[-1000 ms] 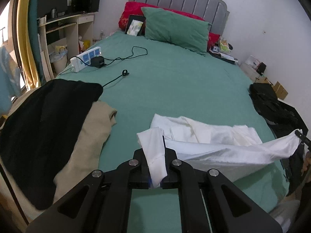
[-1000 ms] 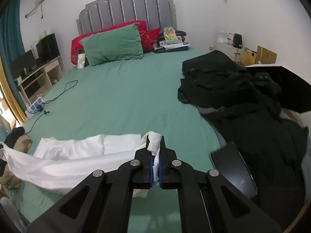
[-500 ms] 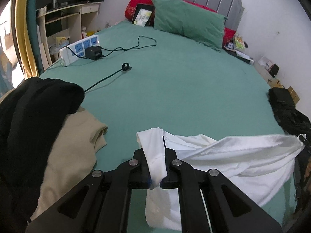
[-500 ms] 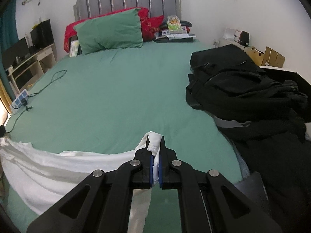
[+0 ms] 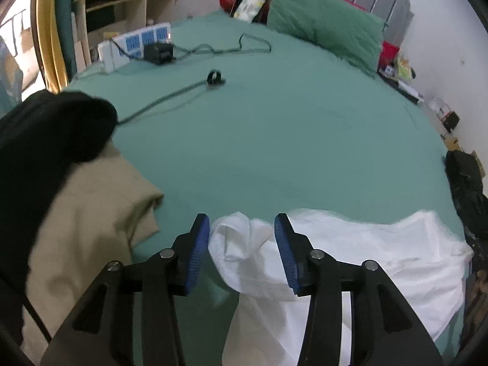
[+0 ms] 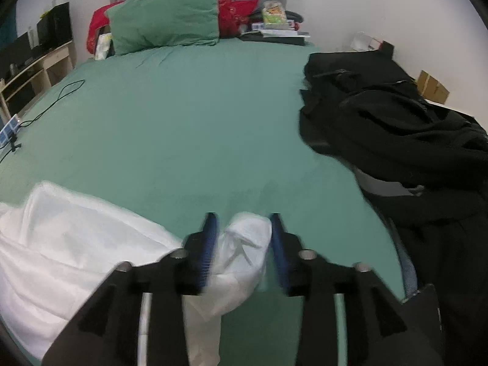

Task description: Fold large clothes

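A white garment point(image 5: 360, 259) lies spread along the near edge of the green bed point(image 5: 289, 140). My left gripper point(image 5: 242, 228) is open, its blue pads either side of the garment's left corner, not clamping it. In the right wrist view the same white garment point(image 6: 76, 238) lies at lower left. My right gripper point(image 6: 244, 228) is open around the garment's bunched right corner point(image 6: 247, 235).
A black garment point(image 5: 45, 140) and a beige one point(image 5: 91, 225) are piled at the bed's left edge. A power strip point(image 5: 134, 45) with cables lies at far left. Black clothes point(image 6: 396, 128) cover the right side. Green pillow point(image 6: 164, 27) at the headboard.
Both grippers have opened and let go of the white garment's corners. The garment, held stretched above the bed before, now lies on the bed. Both grippers moved forward and lower.
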The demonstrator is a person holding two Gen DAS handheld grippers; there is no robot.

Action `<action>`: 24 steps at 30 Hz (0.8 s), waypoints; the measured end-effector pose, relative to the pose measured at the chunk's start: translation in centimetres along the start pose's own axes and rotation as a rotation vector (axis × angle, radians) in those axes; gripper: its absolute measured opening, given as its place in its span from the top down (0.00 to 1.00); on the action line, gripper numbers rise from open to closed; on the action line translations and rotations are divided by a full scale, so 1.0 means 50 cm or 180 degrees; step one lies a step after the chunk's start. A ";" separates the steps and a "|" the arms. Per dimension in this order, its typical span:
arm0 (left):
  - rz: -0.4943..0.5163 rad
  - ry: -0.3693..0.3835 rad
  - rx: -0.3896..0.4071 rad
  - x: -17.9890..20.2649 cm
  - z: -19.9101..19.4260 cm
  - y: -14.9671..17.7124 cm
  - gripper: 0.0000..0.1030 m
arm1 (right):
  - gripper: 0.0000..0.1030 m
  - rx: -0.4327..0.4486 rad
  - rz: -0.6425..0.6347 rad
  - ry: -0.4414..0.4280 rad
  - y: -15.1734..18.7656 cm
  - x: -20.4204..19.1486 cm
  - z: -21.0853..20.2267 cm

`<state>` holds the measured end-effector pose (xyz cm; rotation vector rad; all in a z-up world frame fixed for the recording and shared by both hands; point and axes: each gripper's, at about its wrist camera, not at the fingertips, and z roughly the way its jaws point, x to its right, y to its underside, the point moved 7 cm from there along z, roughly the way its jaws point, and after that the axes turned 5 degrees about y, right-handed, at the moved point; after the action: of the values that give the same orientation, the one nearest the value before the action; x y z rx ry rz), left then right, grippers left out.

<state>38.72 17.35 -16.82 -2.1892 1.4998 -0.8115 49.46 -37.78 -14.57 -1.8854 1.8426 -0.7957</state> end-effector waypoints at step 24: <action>0.1469 0.0379 -0.0670 0.205 0.057 0.109 0.95 | 0.47 -0.0079 -0.1387 -0.1363 0.115 -0.271 -0.144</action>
<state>39.41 5.74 -19.63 -1.8317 2.1247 -0.6586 40.75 -23.90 -14.44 -2.2933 1.2094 -0.4406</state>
